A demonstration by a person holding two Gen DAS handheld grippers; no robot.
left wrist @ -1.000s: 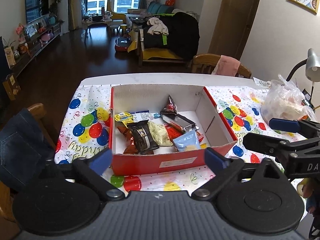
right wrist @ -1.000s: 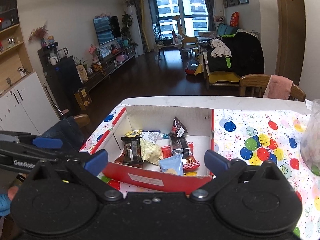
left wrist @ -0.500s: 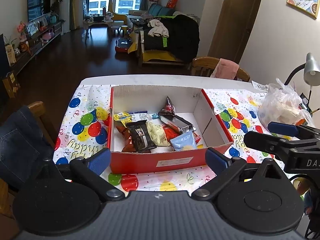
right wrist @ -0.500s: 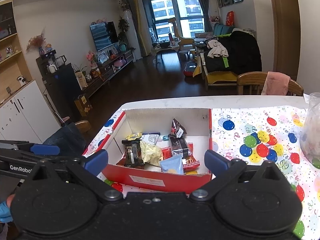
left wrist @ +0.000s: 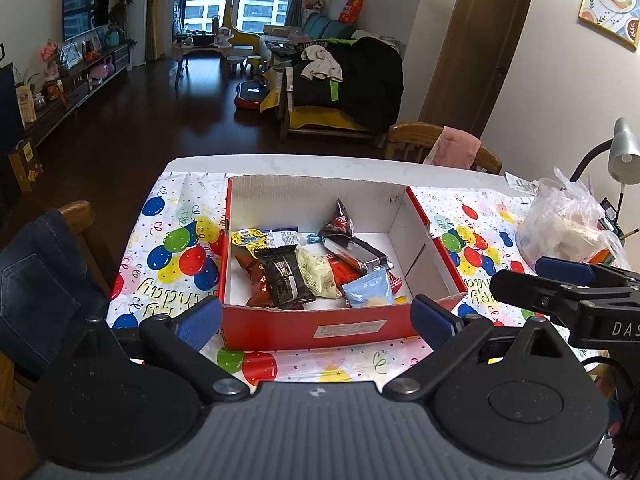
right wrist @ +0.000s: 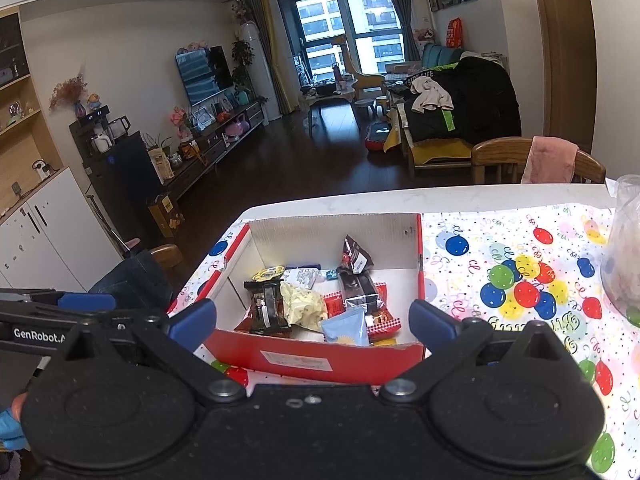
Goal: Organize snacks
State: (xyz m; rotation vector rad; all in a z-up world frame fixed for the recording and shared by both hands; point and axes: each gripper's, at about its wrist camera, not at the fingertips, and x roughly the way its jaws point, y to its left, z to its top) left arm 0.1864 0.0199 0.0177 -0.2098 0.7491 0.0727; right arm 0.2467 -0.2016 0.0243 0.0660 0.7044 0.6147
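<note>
A red cardboard box (left wrist: pixel 320 330) with white inner walls is seen at the centre of both wrist views, set on a bench (left wrist: pixel 280 160) that is covered by a balloon-printed cloth (left wrist: pixel 176 248). The snacks are held inside the box, piled toward its near wall: a dark brown packet (left wrist: pixel 285 278) at lower centre, a pale yellow packet (left wrist: pixel 318 272) touching its right edge, a light blue packet (left wrist: pixel 368 290) against the near wall, a black and silver bar (left wrist: pixel 356 250) behind it, and a yellow-topped packet (left wrist: pixel 250 238) toward the left wall.

The left tongs (left wrist: pixel 316 320) are held wide open in the lower part of the left wrist view, with the blue pads (left wrist: pixel 198 322) spread apart just in front of the box's near wall; nothing is gripped. The right tongs (right wrist: pixel 312 320) are likewise spread wide and empty in the lower part of the right wrist view, short of the box.

A clear plastic bag (left wrist: pixel 568 228) is placed on the cloth at the right edge of the left wrist view, well apart from the box. A wooden chair (left wrist: pixel 440 148) draped with a pink cloth is seen beyond the far edge of the bench.
</note>
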